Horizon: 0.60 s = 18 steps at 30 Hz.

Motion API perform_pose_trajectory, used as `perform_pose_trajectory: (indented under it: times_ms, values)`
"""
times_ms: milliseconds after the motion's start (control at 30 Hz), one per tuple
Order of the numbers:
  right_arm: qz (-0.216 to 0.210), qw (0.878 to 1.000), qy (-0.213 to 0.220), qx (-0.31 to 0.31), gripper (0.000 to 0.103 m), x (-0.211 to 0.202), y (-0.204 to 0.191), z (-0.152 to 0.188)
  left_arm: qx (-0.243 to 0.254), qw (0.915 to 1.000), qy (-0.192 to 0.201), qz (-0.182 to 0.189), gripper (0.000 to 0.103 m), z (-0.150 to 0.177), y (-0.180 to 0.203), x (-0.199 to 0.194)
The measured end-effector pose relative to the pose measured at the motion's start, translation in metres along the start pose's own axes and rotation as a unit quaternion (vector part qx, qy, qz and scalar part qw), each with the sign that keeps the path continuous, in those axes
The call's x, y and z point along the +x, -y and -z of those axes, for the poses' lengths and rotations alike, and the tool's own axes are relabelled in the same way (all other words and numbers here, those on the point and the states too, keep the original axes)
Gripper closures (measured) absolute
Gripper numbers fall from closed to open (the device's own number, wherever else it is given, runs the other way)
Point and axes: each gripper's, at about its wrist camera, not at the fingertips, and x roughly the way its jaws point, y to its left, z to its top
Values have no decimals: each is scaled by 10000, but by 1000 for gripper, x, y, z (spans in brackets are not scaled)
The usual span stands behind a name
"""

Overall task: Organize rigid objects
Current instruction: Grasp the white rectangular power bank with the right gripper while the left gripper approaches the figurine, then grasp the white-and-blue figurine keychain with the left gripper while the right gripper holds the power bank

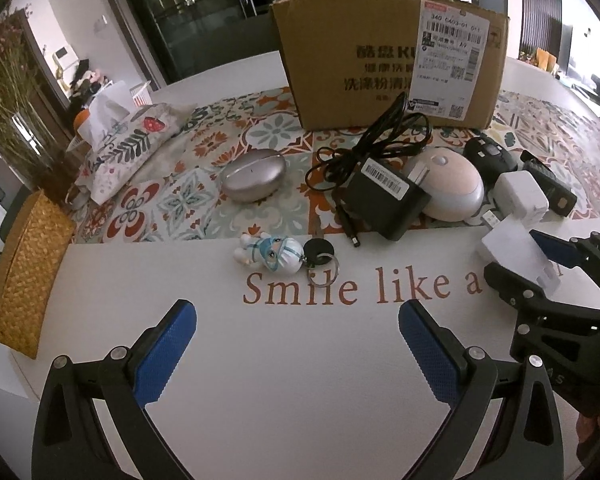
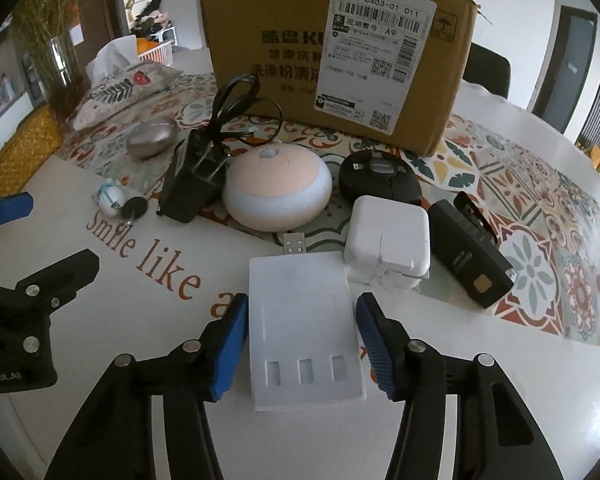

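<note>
My right gripper (image 2: 302,332) is open, its blue pads on either side of a flat white USB hub (image 2: 300,320) lying on the table, with small gaps showing. The hub also shows in the left wrist view (image 1: 512,248), between the right gripper's fingers (image 1: 556,252). My left gripper (image 1: 298,344) is open and empty above the bare white tabletop. Ahead lie a figurine keychain (image 1: 272,254), a black power adapter with cable (image 1: 384,194), a pink round lamp (image 2: 278,188), a white charger (image 2: 388,240), a metallic oval case (image 1: 254,180), a black oval device (image 2: 380,178) and a black rectangular device (image 2: 470,256).
A cardboard box (image 2: 332,60) stands open at the back on a patterned mat (image 2: 540,208). A fabric tissue cover (image 1: 128,144), a woven basket (image 1: 24,276) and dried grass (image 1: 4,100) are at the left. The left gripper's finger shows at the left edge (image 2: 8,208).
</note>
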Motion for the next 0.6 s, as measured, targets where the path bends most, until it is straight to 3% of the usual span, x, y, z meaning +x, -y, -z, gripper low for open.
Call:
perform_pose_trajectory:
  times_ms: [333,600]
  values:
    - [32,9999,-130,89,54,-4,-4,-3,-73,9998,65,176,0,-4,-8,0]
    - [71,9989,-228,401,54,-24,-18,-14,-139,9981,330,503,0,-11,-30,-6]
